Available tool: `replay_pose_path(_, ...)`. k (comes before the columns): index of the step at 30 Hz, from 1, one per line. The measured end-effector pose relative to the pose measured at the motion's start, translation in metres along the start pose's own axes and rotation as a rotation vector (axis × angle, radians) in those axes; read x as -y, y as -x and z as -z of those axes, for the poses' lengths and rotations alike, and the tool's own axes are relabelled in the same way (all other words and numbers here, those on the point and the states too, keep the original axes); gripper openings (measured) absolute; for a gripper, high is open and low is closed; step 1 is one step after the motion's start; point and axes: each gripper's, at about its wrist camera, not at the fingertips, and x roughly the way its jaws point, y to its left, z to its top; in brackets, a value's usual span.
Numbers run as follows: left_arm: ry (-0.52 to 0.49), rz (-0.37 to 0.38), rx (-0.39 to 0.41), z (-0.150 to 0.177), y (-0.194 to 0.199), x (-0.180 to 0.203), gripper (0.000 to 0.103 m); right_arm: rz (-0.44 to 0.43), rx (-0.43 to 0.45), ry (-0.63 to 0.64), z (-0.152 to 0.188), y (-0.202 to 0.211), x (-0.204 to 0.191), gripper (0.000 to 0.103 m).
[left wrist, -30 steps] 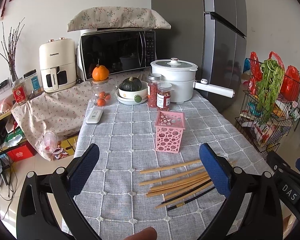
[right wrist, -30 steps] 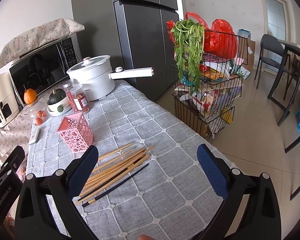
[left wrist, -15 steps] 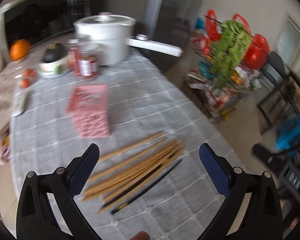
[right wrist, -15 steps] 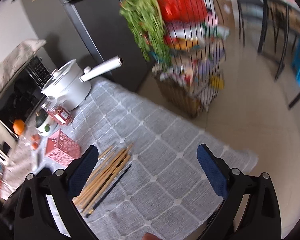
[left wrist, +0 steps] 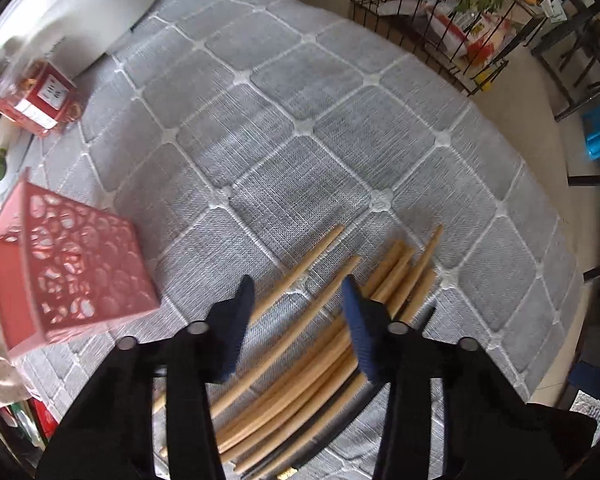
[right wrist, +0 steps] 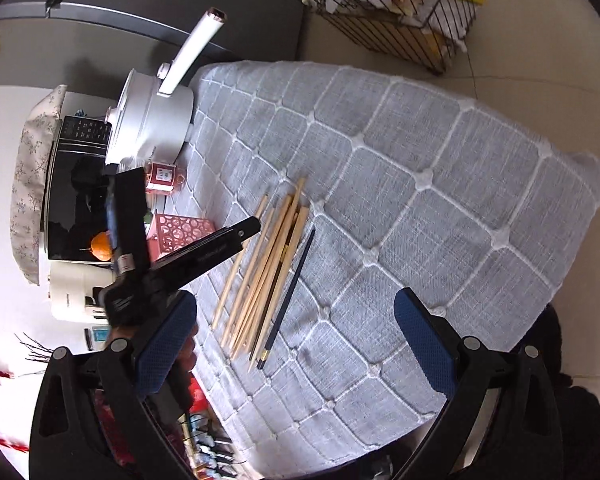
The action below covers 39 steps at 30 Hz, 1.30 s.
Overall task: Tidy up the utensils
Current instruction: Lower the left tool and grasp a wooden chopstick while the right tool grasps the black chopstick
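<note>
My left view looks straight down on my left fingers (left wrist: 298, 296), which are closing with two wooden chopsticks (left wrist: 300, 280) between them, not yet pinched; only my right view shows the whole bundle (right wrist: 268, 268) on the worktop (right wrist: 440, 216). It lies beyond my wide-apart, empty right fingers (right wrist: 296, 344), long axis pointing away from them, pink holder (right wrist: 180, 232) to its left.

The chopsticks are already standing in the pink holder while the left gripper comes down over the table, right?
Not quite. The chopsticks lie loose in a pile on the grey tablecloth, beside the pink holder, not in it. The left wrist view shows it. The left gripper is over the pile, its fingers closing.
</note>
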Motion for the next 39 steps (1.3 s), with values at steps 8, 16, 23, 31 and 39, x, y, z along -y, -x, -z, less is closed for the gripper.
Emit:
replay_pose_path(8, -0.026, -0.025, 0.002, 0.002, -0.007, -0.004, 0.014, 0.016, 0.007, 0.003, 0.0, 0.002, 0.001, 0.096)
replay_pose_path(16, -0.025, -0.041, 0.136, 0.023, -0.003, -0.012, 0.021, 0.068, -0.087, -0.066, -0.005, -0.035, 0.017, 0.096)
replay_pose_path(23, 0.055, -0.019, 0.284, 0.061, 0.033, -0.018, 0.009, 0.104, -0.049, -0.07, -0.008, -0.053, 0.015, 0.095)
replay_pose_path(31, 0.107, 0.026, 0.618, 0.15, 0.174, -0.027, 0.007, 0.174, -0.08, 0.045, -0.005, -0.092, -0.017, 0.045)
replay_pose_path(39, 0.152, 0.073, 0.827, 0.212, 0.233, -0.033, 0.005, 0.256, -0.065, 0.08, -0.004, -0.121, -0.032, 0.019)
